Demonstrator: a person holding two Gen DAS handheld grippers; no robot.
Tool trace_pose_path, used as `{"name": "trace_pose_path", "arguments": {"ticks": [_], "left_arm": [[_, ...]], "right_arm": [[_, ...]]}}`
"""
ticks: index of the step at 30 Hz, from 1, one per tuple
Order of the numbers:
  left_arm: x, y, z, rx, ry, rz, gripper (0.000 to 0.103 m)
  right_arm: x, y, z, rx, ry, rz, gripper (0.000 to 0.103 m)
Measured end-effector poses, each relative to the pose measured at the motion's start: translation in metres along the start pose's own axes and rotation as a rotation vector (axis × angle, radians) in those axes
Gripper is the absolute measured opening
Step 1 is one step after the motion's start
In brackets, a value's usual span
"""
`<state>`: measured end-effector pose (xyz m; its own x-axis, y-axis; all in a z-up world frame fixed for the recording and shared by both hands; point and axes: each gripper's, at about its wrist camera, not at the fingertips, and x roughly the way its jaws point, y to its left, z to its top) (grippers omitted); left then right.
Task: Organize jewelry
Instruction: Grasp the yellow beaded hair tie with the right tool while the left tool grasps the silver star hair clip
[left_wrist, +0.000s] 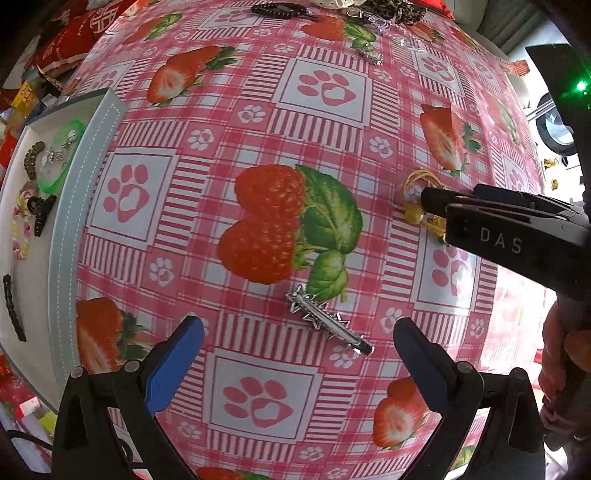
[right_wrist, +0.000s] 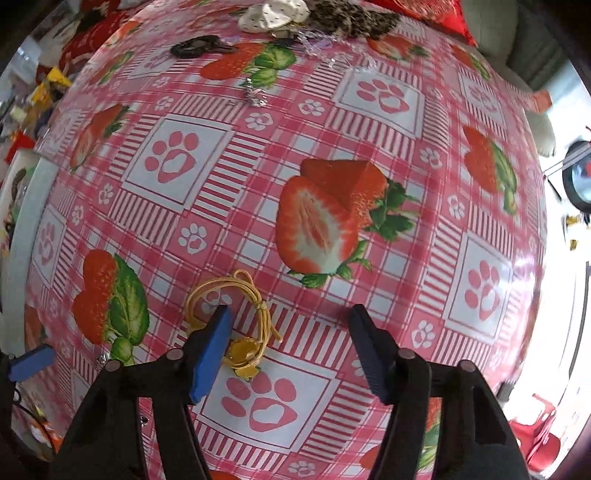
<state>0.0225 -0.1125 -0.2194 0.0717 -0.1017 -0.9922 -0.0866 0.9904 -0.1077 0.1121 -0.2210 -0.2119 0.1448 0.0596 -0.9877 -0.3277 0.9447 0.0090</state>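
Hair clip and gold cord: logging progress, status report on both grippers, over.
Left gripper open, straddling silver star hair clip, not gripping. Right gripper open over yellow cord necklace, left pad on it. Tray at left, path clear.

A table filled most of the room I could see, under a glossy pink plaid cloth printed with strawberries and paw prints. Daylight glared white along its right edge. Beyond the far corner stood grey-green upholstered seating, with red cushions at the left.
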Motion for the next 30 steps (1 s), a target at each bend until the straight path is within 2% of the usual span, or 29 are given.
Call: {"name": "trace_pose_path", "arguments": {"ticks": [2, 4, 8, 10, 11, 16, 18, 20, 26, 28, 30], "left_arm": [[0.003, -0.006, -0.002, 0.002, 0.007, 0.011, 0.094], [0.005, -0.014, 0.001, -0.004, 0.022, 0.012, 0.094], [0.007, -0.019, 0.0, -0.008, 0.023, 0.013, 0.094], [0.009, -0.023, -0.001, -0.001, 0.022, 0.012, 0.09], [0.009, -0.021, -0.001, 0.004, 0.024, 0.015, 0.084], [0.014, -0.029, 0.001, 0.021, 0.029, 0.035, 0.081], [0.015, -0.035, 0.001, 0.038, 0.023, 0.055, 0.071], [0.015, -0.039, 0.0, 0.061, 0.021, 0.077, 0.065], [0.012, -0.029, 0.002, 0.038, 0.029, 0.059, 0.054], [0.012, -0.028, 0.002, 0.041, 0.029, 0.062, 0.046], [0.009, -0.025, 0.002, 0.051, 0.026, 0.07, 0.033]], "right_arm": [[0.001, 0.004, 0.001, -0.012, -0.004, -0.001, 0.061], [-0.001, 0.007, 0.001, -0.015, -0.016, -0.005, 0.043], [-0.005, -0.006, -0.002, 0.003, -0.017, -0.002, 0.028], [-0.006, -0.01, 0.0, 0.01, -0.018, 0.002, 0.023], [-0.006, -0.015, -0.001, 0.013, -0.018, 0.007, 0.022], [-0.005, -0.021, -0.001, 0.026, -0.017, 0.006, 0.02], [-0.004, -0.021, -0.001, 0.027, -0.016, 0.003, 0.02], [-0.002, -0.022, 0.0, 0.024, -0.009, -0.002, 0.02], [-0.002, -0.02, 0.001, 0.031, 0.003, -0.007, 0.02], [-0.002, -0.02, 0.001, 0.03, 0.003, -0.016, 0.02], [-0.002, -0.018, 0.001, 0.031, 0.001, -0.022, 0.02]]}}
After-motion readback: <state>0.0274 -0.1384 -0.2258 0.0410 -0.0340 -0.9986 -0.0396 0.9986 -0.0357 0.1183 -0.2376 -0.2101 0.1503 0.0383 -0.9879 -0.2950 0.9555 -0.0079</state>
